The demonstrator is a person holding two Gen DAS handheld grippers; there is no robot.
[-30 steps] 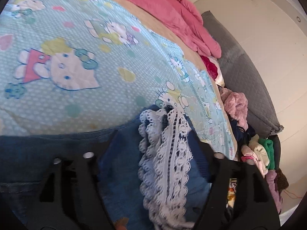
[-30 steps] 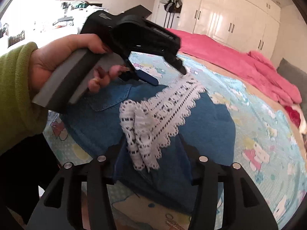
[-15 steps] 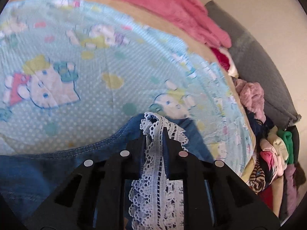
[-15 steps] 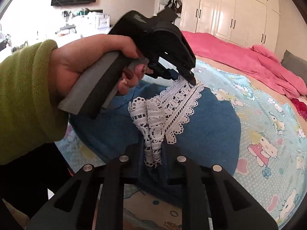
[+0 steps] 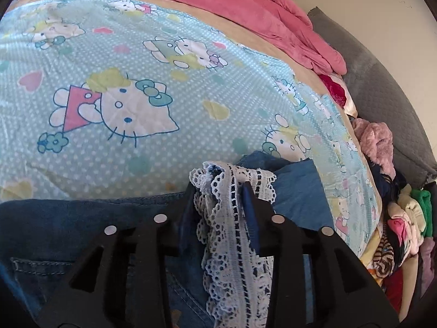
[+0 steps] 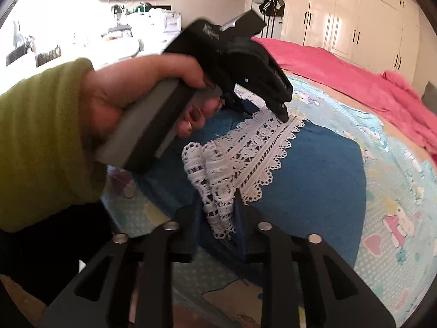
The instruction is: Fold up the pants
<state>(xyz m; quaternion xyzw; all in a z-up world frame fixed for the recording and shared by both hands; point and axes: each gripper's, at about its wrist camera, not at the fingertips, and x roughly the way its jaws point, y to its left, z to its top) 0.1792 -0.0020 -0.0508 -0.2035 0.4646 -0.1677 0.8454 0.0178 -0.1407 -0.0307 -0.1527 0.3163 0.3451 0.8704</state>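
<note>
Pants: blue denim pants (image 6: 314, 180) with a white lace hem (image 6: 262, 147) lie on the bed, the lace end bunched up and raised between the two claws.
Left claw: the left claw (image 5: 221, 188) is clenched on the lace hem (image 5: 232, 218) and the denim under it; its jaws have just been easing apart a little, with the cloth between them and the fingers (image 5: 254, 213) pressing on it. In the right wrist view the same claw (image 6: 284, 113) comes down onto the far end of the lace.
Right claw: the right claw (image 6: 218, 210) grasps the near, gathered end of the lace; its jaws have likewise just been opening slightly, with the cloth pinched between them.
Hand: a hand (image 6: 131, 95) in a green sleeve (image 6: 41, 142) grips the left tool's handle.
Bed: a pale blue cartoon-cat sheet (image 5: 164, 87) covers the bed, with a pink blanket (image 5: 245, 8) along its far edge.
Beside the bed: a heap of mixed clothes (image 5: 404, 213) lies by the right edge.
</note>
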